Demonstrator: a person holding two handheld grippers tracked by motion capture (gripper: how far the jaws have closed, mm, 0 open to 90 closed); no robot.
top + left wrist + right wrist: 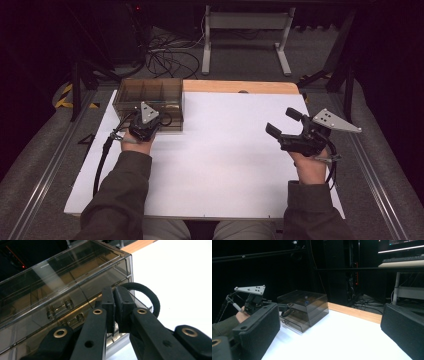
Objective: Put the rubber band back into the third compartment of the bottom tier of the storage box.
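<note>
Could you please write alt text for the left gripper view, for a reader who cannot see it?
The left gripper, its two black jaws closed, pinches a black rubber ring in front of a smoky transparent plastic drawer box. The box stands on a white table surface.

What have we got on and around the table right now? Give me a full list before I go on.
Drawer box: 1, smoky clear plastic, far left of the table, two small handles on its front.
Black ring: 1, black, pinched in the left gripper's jaws right at the box front.
White board: 1, white, covers most of the tabletop.
Wooden table edge: 1, light wood, along the far side.
White frame: 1, white, on the floor beyond the table.
Cables: a tangle, dark, on the floor behind the box.
Left gripper: 1, black, shut on the ring at the box.
Right gripper: 1, black, open, above the right side of the board.
Sleeves: 2, dark olive, at the near edge.
</note>
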